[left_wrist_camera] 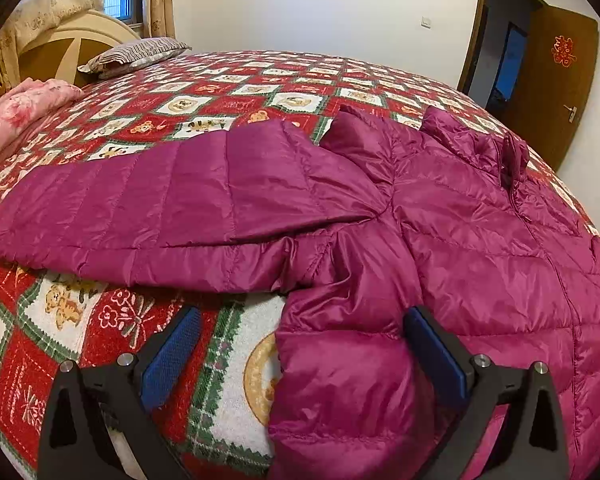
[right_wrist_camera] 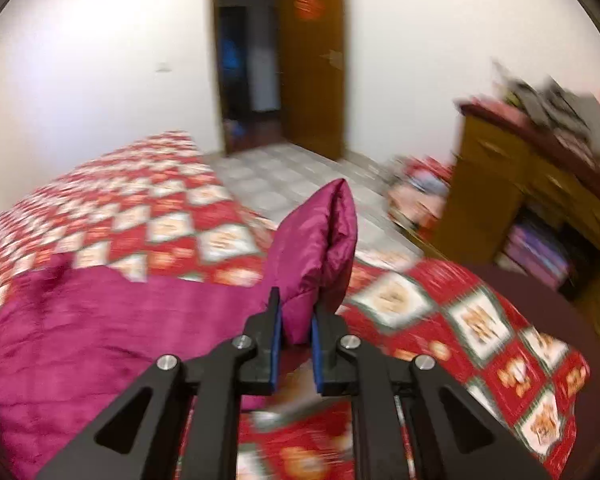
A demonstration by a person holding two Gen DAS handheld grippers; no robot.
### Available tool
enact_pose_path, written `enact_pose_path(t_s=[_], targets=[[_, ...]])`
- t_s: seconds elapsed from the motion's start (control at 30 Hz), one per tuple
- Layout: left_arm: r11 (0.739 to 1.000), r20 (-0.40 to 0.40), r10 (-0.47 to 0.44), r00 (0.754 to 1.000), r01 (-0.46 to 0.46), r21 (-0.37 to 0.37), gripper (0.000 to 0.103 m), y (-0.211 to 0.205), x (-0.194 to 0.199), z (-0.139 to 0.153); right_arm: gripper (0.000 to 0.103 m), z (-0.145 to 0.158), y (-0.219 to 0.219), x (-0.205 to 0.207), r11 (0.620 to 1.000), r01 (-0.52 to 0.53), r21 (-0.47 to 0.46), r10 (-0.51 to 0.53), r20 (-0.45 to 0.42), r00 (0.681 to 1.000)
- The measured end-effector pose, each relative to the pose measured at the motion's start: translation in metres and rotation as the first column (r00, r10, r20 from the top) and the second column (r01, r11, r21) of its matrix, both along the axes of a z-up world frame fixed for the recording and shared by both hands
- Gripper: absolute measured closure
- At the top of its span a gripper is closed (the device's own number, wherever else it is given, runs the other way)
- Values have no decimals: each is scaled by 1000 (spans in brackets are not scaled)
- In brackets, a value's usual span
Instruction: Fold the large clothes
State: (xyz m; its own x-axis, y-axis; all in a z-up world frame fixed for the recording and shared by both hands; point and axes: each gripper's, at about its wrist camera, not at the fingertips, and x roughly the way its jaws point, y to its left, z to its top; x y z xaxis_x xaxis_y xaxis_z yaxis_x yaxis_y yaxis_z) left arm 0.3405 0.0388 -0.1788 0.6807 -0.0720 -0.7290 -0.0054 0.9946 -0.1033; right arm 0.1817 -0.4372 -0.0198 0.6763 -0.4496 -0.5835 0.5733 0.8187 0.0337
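A magenta puffer jacket point(left_wrist_camera: 440, 232) lies spread on the red patterned bedspread point(left_wrist_camera: 112, 320), one sleeve point(left_wrist_camera: 140, 216) stretched to the left. My left gripper point(left_wrist_camera: 300, 320) is open just above the bed, its jaws astride the jacket's near side edge point(left_wrist_camera: 340, 340) without clamping it. In the right wrist view, which is blurred, my right gripper point(right_wrist_camera: 296, 312) is shut on the jacket's other sleeve point(right_wrist_camera: 320, 240) and holds its end upright above the bedspread point(right_wrist_camera: 440, 320). The jacket's body point(right_wrist_camera: 100, 340) lies to its left.
A striped pillow point(left_wrist_camera: 136, 54) and a pink folded quilt point(left_wrist_camera: 20, 108) lie at the bed's head. An open brown door point(right_wrist_camera: 312, 60) and tiled floor point(right_wrist_camera: 284, 176) are beyond the bed. A wooden cabinet point(right_wrist_camera: 520, 184) with clutter stands at the right.
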Motion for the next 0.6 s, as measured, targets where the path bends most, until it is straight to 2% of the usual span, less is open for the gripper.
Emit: enact_pose_path(t_s=[0.1,0.2,0.37,0.47,0.6], targets=[[1000,9,-1,1000,1,-30,1,5,-2,0,88,10,49,27,991,-132,-6,132,16,991],[999,17,-1,1000,2,-50,1,8,-2,1,88,9,103,54,964,-266,7,265,13,964],[998,21,-3,1000,4,-64,1,9,-2,1,89,-12,201,100,880,-474,31,475,-3,880],[997,24,-4,1000,6,-75,1,11,-3,0,89,-30,245,119,836,-547,52,548,-17,836],[996,27,-6,1000,8,-89,1,13,-3,0,89,-56,289,146,796,-596,107,603,-41,797]])
